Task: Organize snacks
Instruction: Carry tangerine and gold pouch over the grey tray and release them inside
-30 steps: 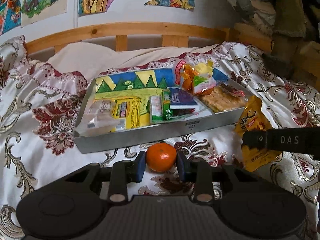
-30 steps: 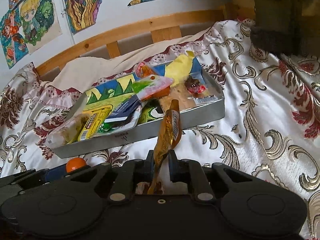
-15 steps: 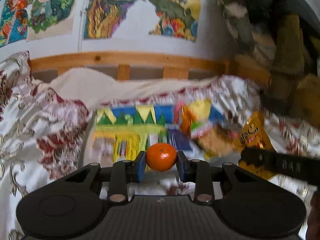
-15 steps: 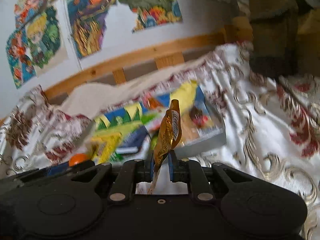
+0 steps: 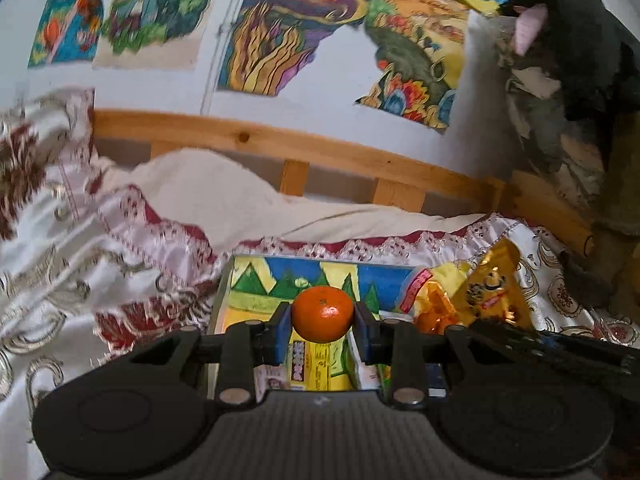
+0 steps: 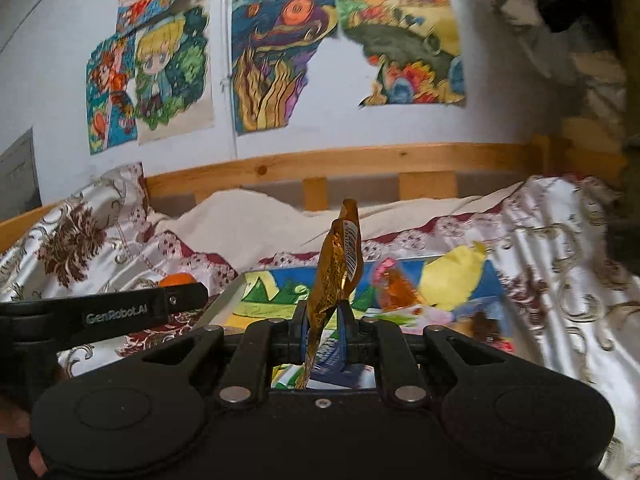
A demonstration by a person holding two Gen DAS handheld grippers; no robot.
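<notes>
An orange mandarin (image 5: 322, 313) sits squeezed between the blue pads of my left gripper (image 5: 322, 318), held in the air over the near edge of the grey tray (image 5: 219, 300). The tray is lined with a colourful drawing and holds several snack packets, among them an orange bag (image 5: 434, 304). My right gripper (image 6: 323, 320) is shut on a crinkled gold snack packet (image 6: 336, 272) that stands upright above the tray (image 6: 224, 302). The left gripper (image 6: 120, 308) and its mandarin (image 6: 176, 279) show at the left of the right wrist view. The gold packet (image 5: 494, 292) shows at the right of the left wrist view.
The tray lies on a white and maroon patterned bedspread (image 5: 80, 280), with a cream blanket (image 5: 224, 192) behind it. A wooden bed rail (image 5: 320, 148) runs along the wall, which carries bright posters (image 6: 276, 60). Dark clothes (image 5: 568, 60) hang at the right.
Both grippers have risen off the bedspread and moved forward over the tray, carrying the mandarin and the gold packet. Both views now tilt up and show more of the wall.
</notes>
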